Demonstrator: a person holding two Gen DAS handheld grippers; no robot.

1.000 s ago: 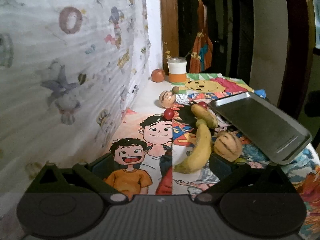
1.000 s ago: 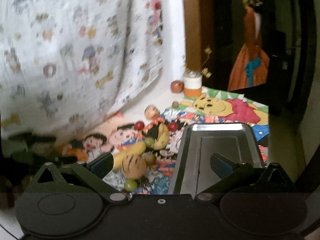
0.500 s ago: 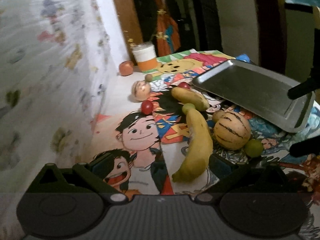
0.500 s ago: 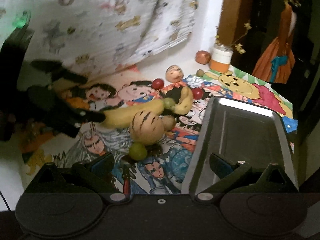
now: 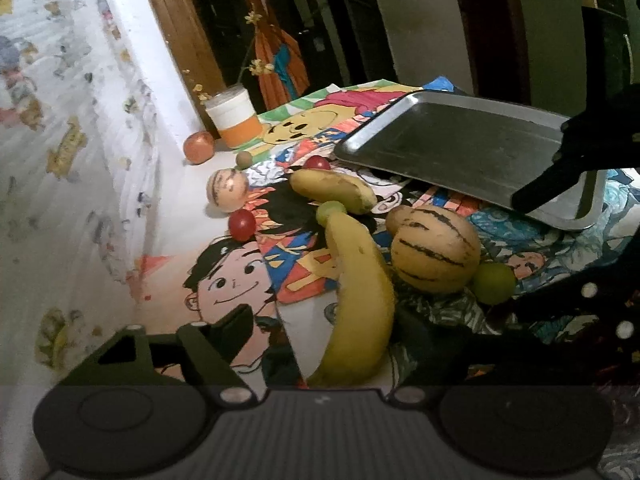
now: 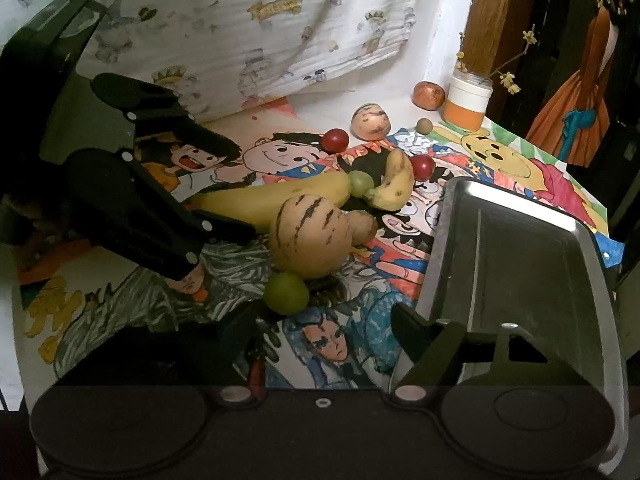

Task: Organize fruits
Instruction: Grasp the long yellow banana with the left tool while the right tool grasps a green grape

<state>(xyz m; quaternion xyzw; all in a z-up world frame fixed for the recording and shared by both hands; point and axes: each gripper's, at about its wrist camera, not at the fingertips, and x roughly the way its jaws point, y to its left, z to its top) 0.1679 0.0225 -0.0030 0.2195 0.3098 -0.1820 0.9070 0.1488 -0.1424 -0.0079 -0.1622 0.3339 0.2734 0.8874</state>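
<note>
Both jaws were closing, not yet gripping: the left gripper straddled the long banana, the right gripper neared the green grape. Fruits lay loose on the counter beside the empty tray. A nudge could roll the striped melon.

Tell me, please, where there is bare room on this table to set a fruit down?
The metal tray is bare inside. The white strip along the curtain, left of the red cherry tomato, is also free. It is crowded between the long banana, striped melon and green grape.
</note>
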